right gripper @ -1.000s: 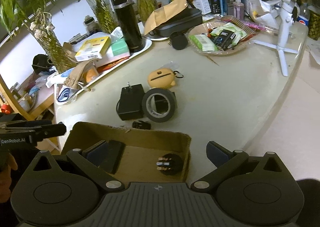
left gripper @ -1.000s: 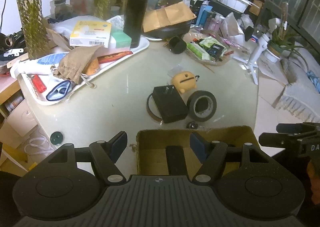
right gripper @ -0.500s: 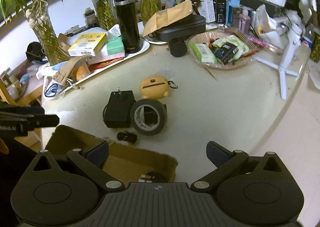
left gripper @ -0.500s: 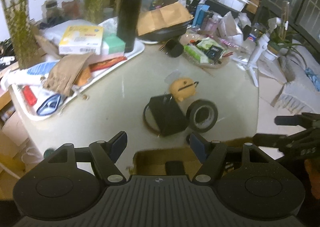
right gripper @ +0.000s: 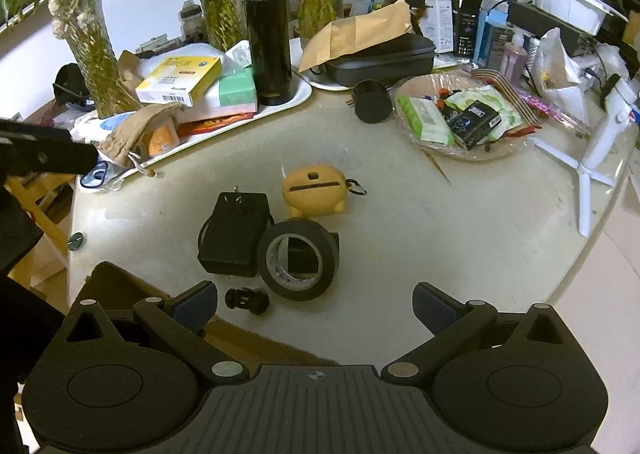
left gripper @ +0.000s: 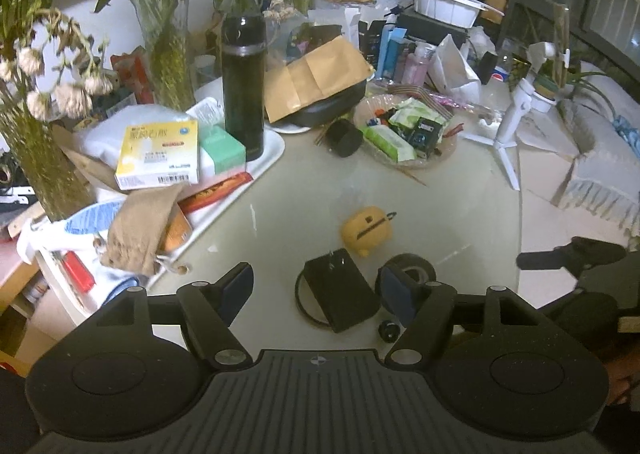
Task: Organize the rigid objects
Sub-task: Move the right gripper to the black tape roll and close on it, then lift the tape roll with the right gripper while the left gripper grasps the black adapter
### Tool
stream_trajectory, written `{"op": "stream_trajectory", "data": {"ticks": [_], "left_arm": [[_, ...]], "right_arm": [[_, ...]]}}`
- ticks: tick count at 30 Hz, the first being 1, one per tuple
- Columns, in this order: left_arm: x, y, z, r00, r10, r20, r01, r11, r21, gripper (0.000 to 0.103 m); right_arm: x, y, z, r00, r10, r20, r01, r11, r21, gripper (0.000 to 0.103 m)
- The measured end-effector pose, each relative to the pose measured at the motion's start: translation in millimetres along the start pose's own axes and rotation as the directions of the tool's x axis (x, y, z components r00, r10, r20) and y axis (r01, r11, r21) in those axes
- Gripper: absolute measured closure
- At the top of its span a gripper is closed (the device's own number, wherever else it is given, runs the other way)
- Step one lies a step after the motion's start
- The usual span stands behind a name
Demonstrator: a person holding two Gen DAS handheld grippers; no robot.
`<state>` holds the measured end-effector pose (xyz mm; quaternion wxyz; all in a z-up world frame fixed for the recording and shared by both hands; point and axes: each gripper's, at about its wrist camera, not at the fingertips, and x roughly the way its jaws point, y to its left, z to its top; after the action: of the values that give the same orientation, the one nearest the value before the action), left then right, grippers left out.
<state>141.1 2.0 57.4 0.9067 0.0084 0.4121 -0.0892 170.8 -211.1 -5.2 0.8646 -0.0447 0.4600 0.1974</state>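
A black boxy power adapter [right gripper: 234, 238] with metal prongs lies flat near the front of a pale round glossy table [right gripper: 460, 238], touching a black roll of tape [right gripper: 298, 260] that rests just to its right; a yellow rounded silicone case with a clip [right gripper: 314, 192] sits just behind both, and a small black cylindrical plug piece [right gripper: 246, 301] lies just in front of them. The right wrist view alone shows the brown cardboard box [right gripper: 120, 286] at the table's near edge, partly hidden behind the right gripper [right gripper: 316, 306], whose blue-padded fingers stand wide apart and hold nothing. The left wrist view shows no box; there the left gripper [left gripper: 316, 290] hangs over the adapter with its fingers spread about midway, gripping nothing, the adapter showing between them and the tape roll half hidden behind the right-hand finger. Each view catches the other gripper as a dark shape at its edge. Further back, a white tray [left gripper: 276, 146] holds a tall black flask [left gripper: 243, 82], a yellow carton [left gripper: 158, 156], a mint green box and a tan cloth pouch. A clear dish of packets [right gripper: 460, 114], a brown envelope on a black case, glass vases of green stems and a white tripod stand [right gripper: 592, 158] crowd the table's far side. The left view also shows pale floor, a fringed cloth and dark shelving beyond.
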Motion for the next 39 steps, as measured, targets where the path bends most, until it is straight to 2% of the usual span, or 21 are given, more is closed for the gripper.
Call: {"op": "stream_trajectory", "data": {"ticks": [7, 13, 20, 26, 30, 35, 39], "left_arm": [[2, 6, 0, 1.0, 0.007, -0.009, -0.007, 1.0, 0.007, 0.033], [15, 19, -18, 0.999, -0.008, -0.036, 0.006, 0.998, -0.057, 0.033], [30, 24, -39, 0.997, -0.031, -0.072, 0.025, 0.996, -0.088, 0.033], [35, 27, -48, 0.996, -0.039, -0.085, 0.03, 0.994, -0.105, 0.033], [36, 30, -52, 0.996, -0.035, -0.087, 0.024, 0.993, -0.116, 0.033], [36, 34, -53, 0.996, -0.026, -0.09, 0.015, 0.992, -0.125, 0.033], [38, 34, -54, 0.996, -0.021, -0.091, 0.009, 0.992, -0.127, 0.033]], "right_arm": [[25, 12, 5, 1.0, -0.02, -0.02, 0.02, 1.0, -0.012, 0.0], [45, 9, 12, 0.999, -0.035, -0.031, 0.035, 0.999, 0.0, 0.001], [64, 7, 16, 0.997, -0.057, -0.055, 0.058, 0.998, 0.015, 0.002], [80, 2, 19, 0.995, -0.054, -0.079, 0.067, 0.984, 0.165, 0.005], [89, -1, 19, 0.995, -0.041, -0.091, 0.065, 0.956, 0.285, 0.009], [103, -1, 18, 0.993, -0.036, -0.115, 0.076, 0.926, 0.369, 0.012], [109, -3, 16, 0.991, 0.0, -0.132, 0.055, 0.909, 0.413, 0.026]]}}
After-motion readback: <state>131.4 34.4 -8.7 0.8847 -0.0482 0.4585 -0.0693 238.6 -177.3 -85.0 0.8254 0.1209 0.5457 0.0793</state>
